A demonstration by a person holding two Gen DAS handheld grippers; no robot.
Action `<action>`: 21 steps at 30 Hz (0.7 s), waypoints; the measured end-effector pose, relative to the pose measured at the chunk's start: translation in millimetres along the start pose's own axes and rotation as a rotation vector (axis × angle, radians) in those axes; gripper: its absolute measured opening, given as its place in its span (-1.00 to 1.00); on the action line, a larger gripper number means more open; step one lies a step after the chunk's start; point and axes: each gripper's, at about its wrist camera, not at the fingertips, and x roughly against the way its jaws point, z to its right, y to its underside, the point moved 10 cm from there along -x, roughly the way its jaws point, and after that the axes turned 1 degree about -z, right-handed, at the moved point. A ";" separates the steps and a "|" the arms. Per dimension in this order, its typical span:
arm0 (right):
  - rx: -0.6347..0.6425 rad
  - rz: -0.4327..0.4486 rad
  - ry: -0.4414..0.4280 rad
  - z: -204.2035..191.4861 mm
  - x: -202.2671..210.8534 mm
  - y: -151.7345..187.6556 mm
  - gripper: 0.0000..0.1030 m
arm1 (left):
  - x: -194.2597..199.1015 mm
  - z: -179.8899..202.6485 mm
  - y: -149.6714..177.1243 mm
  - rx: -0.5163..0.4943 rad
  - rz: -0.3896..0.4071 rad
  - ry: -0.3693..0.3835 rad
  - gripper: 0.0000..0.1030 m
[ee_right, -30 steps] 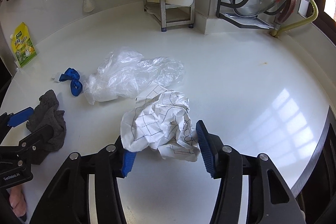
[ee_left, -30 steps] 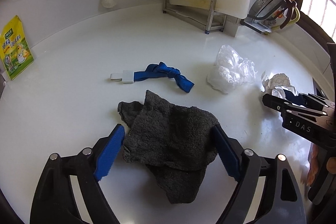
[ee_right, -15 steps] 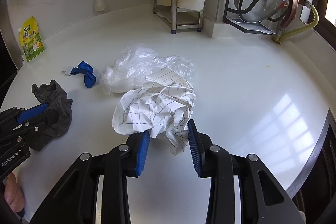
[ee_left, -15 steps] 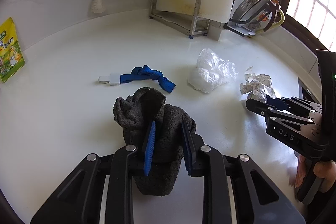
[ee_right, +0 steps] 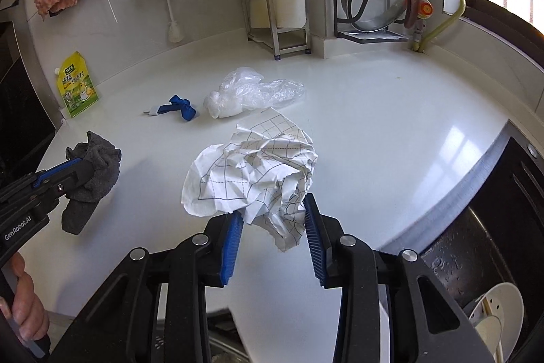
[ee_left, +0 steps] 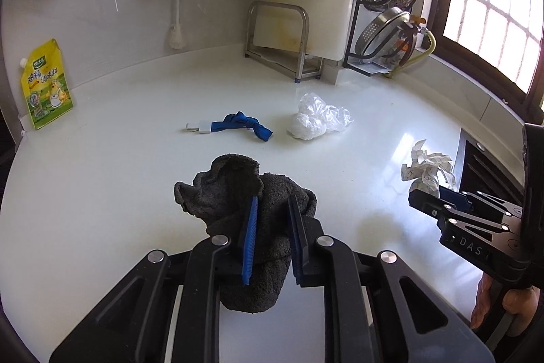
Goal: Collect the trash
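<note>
a yellow pouch [ee_left: 46,84] leans against the wall beside a hanging bottle brush [ee_left: 175,14] and a metal rack [ee_left: 278,43].

Strap [ee_left: 238,125] left of plastic bag [ee_left: 316,121]

Each camera looks forward and down along its own jaws, close above the white surface [ee_left: 102,179]. Both views share the far wall, plastic bag [ee_left: 318,121] [ee_right: 251,92] and blue strap [ee_left: 238,125] [ee_right: 176,108].

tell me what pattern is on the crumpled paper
White crumpled paper with a dark grid of lines, clearest in the right wrist view.
</note>
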 end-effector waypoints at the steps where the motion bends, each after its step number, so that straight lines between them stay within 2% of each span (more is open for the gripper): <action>1: 0.000 0.006 0.003 -3.0 10.0 8.1 -0.33 | 7.4 1.6 4.5 -0.002 0.001 0.001 -0.67; 8: -0.026 0.047 0.002 -24.8 82.1 62.6 -0.33 | 58.8 13.7 38.6 -0.018 0.019 -0.017 -0.72; 11: -0.050 0.052 -0.004 -34.5 103.8 86.5 -0.33 | 77.3 20.7 53.6 -0.016 0.021 -0.006 -0.81; 15: -0.079 0.022 -0.027 -48.6 118.2 124.2 -0.33 | 97.5 32.1 76.5 -0.015 0.015 0.018 -0.81; 21: -0.118 -0.033 -0.036 -54.0 126.6 176.3 -0.33 | 113.0 51.7 133.6 -0.045 -0.041 0.048 -0.81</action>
